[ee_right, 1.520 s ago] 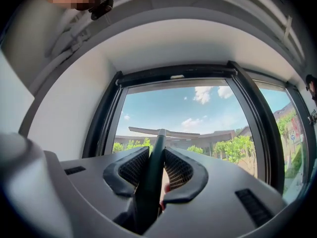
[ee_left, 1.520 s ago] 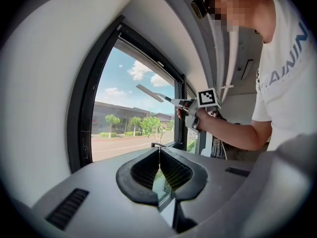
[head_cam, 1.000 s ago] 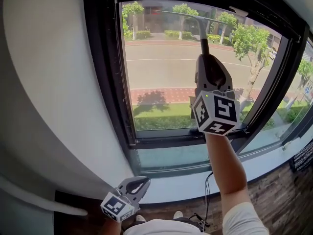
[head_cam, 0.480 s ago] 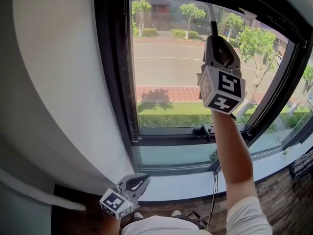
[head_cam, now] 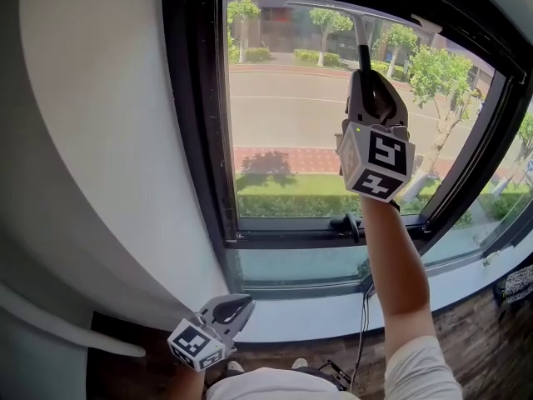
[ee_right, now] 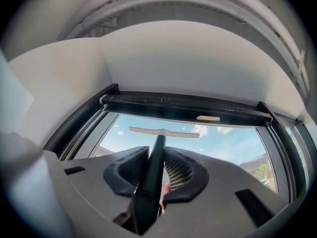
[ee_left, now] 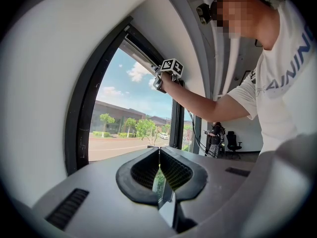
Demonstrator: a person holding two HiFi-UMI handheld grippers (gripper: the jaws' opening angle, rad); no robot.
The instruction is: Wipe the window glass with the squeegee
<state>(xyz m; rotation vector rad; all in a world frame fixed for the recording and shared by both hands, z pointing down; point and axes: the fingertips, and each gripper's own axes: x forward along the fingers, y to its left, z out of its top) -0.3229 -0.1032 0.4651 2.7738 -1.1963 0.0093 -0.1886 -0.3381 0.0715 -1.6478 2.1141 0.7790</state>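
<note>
My right gripper (head_cam: pixel 365 80), fingers pinching the squeegee (head_cam: pixel 361 40) handle, has lifted the blade to twelve o'clock on the window glass (head_cam: pixel 283 115) over the past second, ready for a downward pull. My left gripper (head_cam: pixel 234 310), fingers pressed together on nothing, hangs at seven o'clock.

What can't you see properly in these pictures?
- Head view: the lower handle of the black-handled squeegee is hidden inside the right gripper.
- All views: whether its blade touches the clear window glass cannot be told.
- Left gripper view: a mosaic patch covers the face of the person.
</note>
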